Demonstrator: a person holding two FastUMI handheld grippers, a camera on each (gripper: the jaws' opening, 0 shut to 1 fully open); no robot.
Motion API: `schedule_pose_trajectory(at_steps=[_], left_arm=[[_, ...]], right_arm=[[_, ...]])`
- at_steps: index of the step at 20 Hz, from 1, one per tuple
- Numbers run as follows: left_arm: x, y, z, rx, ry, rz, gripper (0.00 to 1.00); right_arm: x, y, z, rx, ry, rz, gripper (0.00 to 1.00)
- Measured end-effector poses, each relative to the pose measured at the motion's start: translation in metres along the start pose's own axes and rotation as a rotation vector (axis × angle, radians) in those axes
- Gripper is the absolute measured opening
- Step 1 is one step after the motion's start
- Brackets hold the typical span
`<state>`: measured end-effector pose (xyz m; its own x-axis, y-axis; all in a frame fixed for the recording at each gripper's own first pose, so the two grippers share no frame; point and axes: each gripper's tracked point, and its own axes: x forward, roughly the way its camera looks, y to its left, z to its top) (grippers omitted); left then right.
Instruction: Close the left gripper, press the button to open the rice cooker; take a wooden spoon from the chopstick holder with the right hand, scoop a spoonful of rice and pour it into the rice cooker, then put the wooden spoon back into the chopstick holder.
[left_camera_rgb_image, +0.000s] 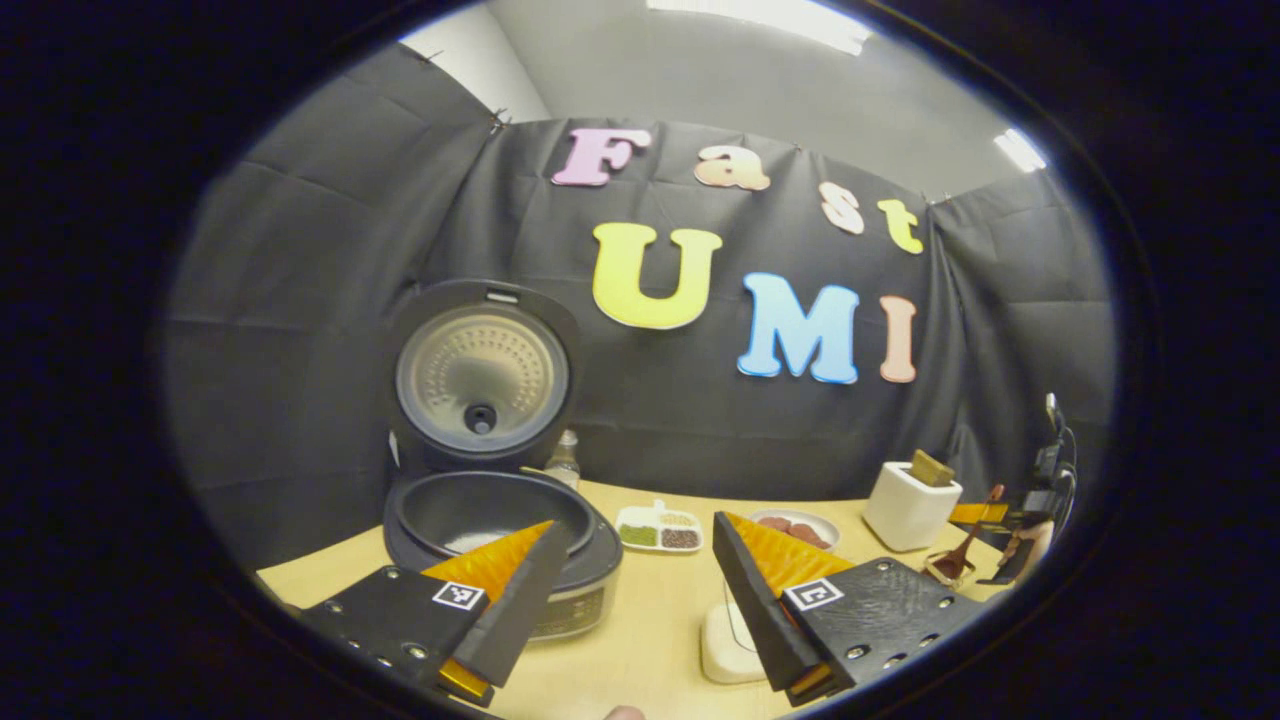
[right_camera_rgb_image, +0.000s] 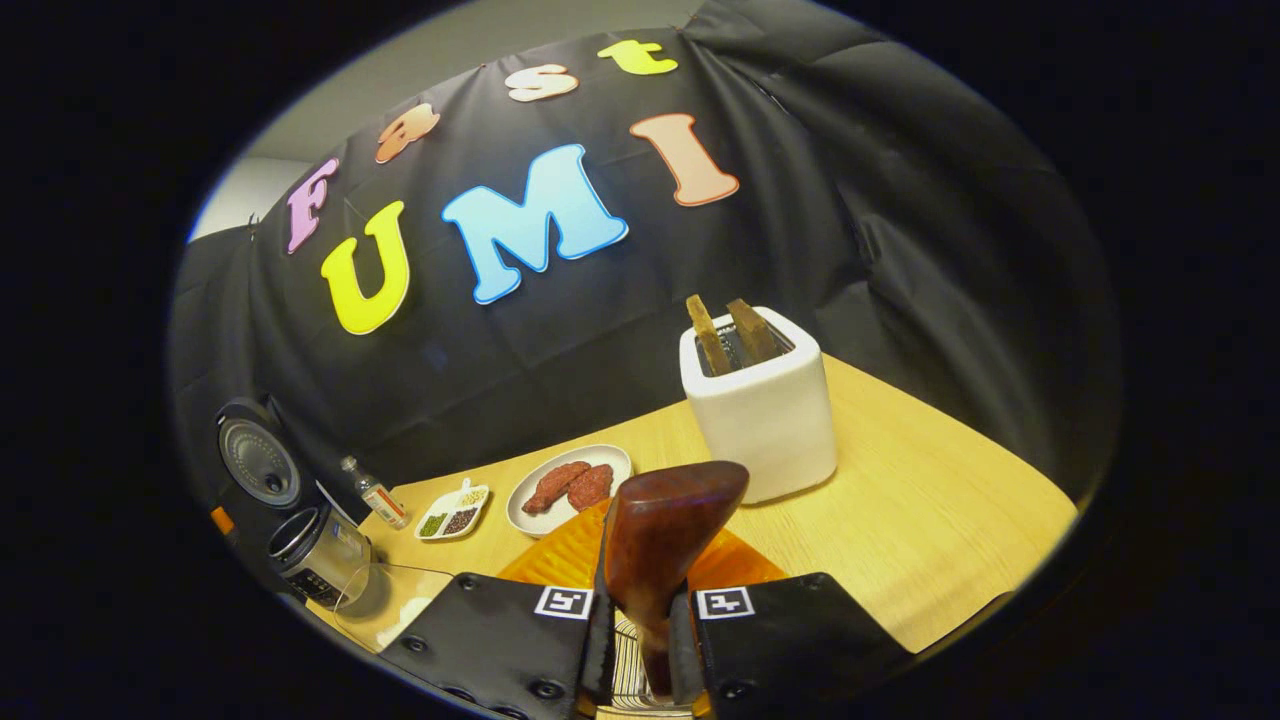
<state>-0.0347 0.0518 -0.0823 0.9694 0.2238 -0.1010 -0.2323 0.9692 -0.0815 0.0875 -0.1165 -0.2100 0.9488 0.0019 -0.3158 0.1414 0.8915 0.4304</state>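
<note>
The black rice cooker (left_camera_rgb_image: 500, 545) stands open at the table's left, its lid (left_camera_rgb_image: 482, 378) upright and the dark inner pot bare. My left gripper (left_camera_rgb_image: 636, 528) is open just in front of it, holding nothing. My right gripper (right_camera_rgb_image: 645, 612) is shut on the brown wooden spoon (right_camera_rgb_image: 668, 530), whose broad end sticks up past the fingers. Directly under them sits the wire chopstick holder (right_camera_rgb_image: 628, 682). In the left gripper view the spoon (left_camera_rgb_image: 968, 542) and right gripper (left_camera_rgb_image: 1012, 535) are at the far right. A clear container of white rice (right_camera_rgb_image: 398, 608) lies beside the cooker (right_camera_rgb_image: 318, 552).
A white toaster (right_camera_rgb_image: 762, 405) with two slices stands at the back right. A plate of reddish meat (right_camera_rgb_image: 568, 487), a small divided dish of grains (right_camera_rgb_image: 452, 514) and a little bottle (right_camera_rgb_image: 376, 496) line the rear of the wooden table (right_camera_rgb_image: 920, 520). Black cloth walls close the booth.
</note>
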Motion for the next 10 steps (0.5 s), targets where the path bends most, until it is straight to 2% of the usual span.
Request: schedule_pose_trajectory(at_steps=[2, 3, 4, 5, 6, 7, 8, 9, 10], left_arm=[[0.0, 0.011, 0.012, 0.002, -0.046, 0.025, 0.89], [0.003, 0.016, 0.021, -0.005, -0.066, 0.032, 0.93], [0.005, 0.022, 0.031, -0.004, -0.094, 0.039, 0.89], [0.009, 0.031, 0.044, 0.013, -0.122, 0.056, 0.92], [0.013, 0.042, 0.055, 0.042, -0.143, 0.082, 0.89], [0.017, 0.051, 0.065, 0.085, -0.156, 0.101, 0.92], [0.022, 0.056, 0.077, 0.132, -0.172, 0.11, 0.89], [0.026, 0.061, 0.091, 0.172, -0.192, 0.122, 0.93], [0.031, 0.066, 0.1, 0.205, -0.199, 0.134, 0.89]], right_arm=[[0.0, -0.002, -0.001, 0.033, 0.004, 0.005, 0.24], [-0.001, 0.0, 0.001, 0.04, -0.002, 0.004, 0.25], [-0.004, 0.001, 0.005, 0.043, -0.008, 0.004, 0.27], [-0.006, 0.0, 0.005, 0.037, -0.017, -0.003, 0.19], [-0.01, -0.003, 0.008, 0.024, -0.024, -0.023, 0.48], [-0.013, -0.008, 0.008, 0.004, -0.036, -0.05, 0.58], [-0.018, -0.009, 0.014, -0.023, -0.057, -0.064, 0.61], [-0.025, -0.009, 0.02, -0.053, -0.082, -0.076, 0.53], [-0.032, -0.009, 0.026, -0.084, -0.102, -0.087, 0.69]])
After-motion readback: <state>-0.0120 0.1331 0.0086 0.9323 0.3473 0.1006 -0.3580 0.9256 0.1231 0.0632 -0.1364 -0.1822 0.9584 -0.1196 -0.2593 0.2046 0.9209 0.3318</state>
